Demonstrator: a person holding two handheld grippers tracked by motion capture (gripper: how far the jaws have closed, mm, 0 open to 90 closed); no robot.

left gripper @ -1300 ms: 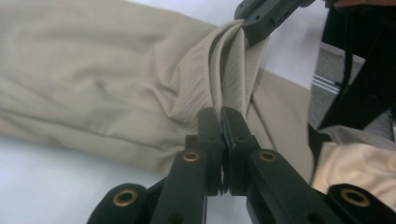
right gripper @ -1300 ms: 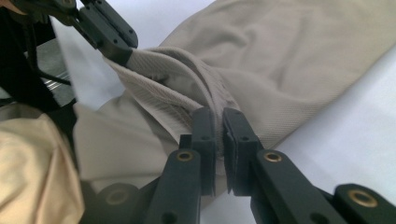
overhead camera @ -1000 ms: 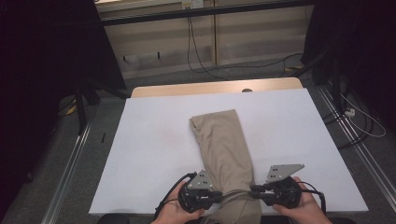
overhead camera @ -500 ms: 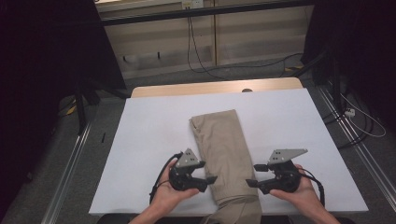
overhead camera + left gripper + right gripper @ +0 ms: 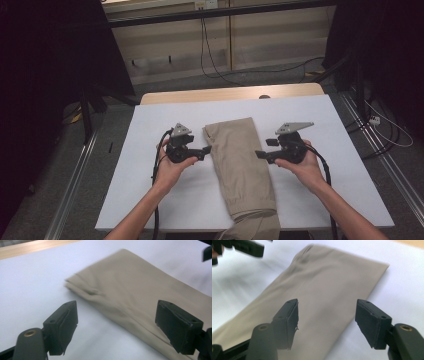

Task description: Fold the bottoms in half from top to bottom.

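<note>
Folded tan trousers [image 5: 240, 162] lie lengthwise down the middle of the white table cover [image 5: 150, 200], their near end hanging over the front edge. My left gripper [image 5: 206, 150] hovers at their left edge, open and empty; in the left gripper view [image 5: 121, 327] the trousers [image 5: 140, 292] stretch between and beyond the jaws. My right gripper [image 5: 260, 154] hovers at their right edge, also open with nothing held; in the right gripper view [image 5: 327, 323] the trousers [image 5: 319, 297] lie just ahead, and the left gripper [image 5: 249, 248] shows at top left.
A wooden table edge [image 5: 230, 94] shows beyond the white cover. Metal rails [image 5: 75, 175] run along both sides of the table, and cables [image 5: 215, 60] lie on the floor behind. Bare white cover stretches to the left and right of the trousers.
Both grippers have let go of the trousers' near end, opened, and moved away from me and apart, to the trousers' left and right edges near the middle.
</note>
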